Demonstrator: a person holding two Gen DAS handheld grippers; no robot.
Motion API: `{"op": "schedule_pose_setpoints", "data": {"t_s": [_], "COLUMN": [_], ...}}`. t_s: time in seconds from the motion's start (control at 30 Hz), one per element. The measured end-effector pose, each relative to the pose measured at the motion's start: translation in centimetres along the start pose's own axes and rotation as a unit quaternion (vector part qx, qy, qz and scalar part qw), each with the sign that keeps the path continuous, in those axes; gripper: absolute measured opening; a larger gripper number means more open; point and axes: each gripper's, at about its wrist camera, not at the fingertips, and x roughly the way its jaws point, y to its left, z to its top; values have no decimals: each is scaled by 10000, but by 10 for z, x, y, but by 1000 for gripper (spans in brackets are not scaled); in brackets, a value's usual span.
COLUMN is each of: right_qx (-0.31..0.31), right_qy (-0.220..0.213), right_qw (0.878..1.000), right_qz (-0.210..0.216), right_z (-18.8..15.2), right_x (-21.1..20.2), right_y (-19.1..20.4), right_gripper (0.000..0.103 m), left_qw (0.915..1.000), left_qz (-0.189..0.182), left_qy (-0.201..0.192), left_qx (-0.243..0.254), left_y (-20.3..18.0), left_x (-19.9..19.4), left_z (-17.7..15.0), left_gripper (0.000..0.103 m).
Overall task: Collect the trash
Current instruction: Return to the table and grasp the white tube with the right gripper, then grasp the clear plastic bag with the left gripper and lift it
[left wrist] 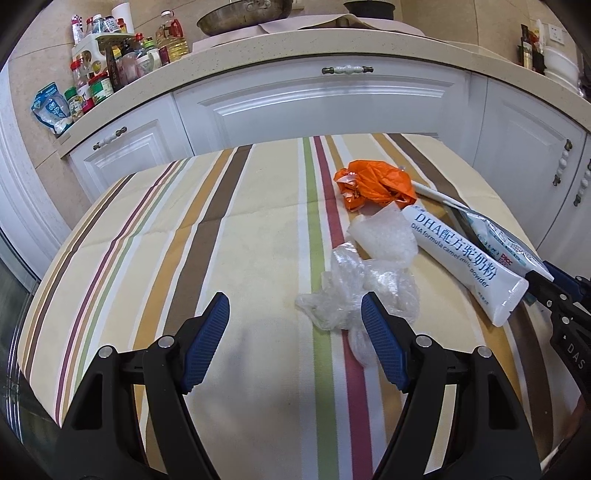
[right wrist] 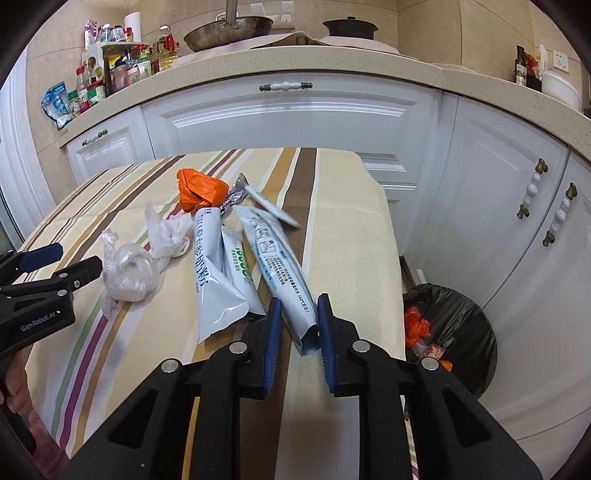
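Slick foil sachet, pinched only at its end by the right gripper, could slip free short of the bin; left gripper fingers spread, empty.

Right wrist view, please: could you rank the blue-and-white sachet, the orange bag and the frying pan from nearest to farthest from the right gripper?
1. Blue-and-white sachet: between the right gripper pads.
2. Orange bag: mid-table, to the left.
3. Frying pan: on the back counter.
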Motion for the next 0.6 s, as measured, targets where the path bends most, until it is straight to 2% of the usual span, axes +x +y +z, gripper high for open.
{"op": "schedule_pose_setpoints", "data": {"t_s": [0.2, 0.37, 0.6], "right_qx": [105, 174, 283], "right_qy": [-115, -208, -314], "right_qw": [9999, 9996, 9990], "right_qz": [6, -23, -150], "right_z": [-2, -4, -6], "right_x": [-9, -17, -25], "right_y": [-4, -7, -16], "right_gripper": [18, 18, 18], "left_qw": [9999, 9997, 9995], "left_qz": [-93, 40, -170], "left_qy": [-39, -206, -225], "left_qx": [49, 155, 105], "left_y": [-9, -22, -30], "left_x": [1, 10, 1], "left_z": [0, 3, 8], "left_gripper": [79, 80, 82]}}
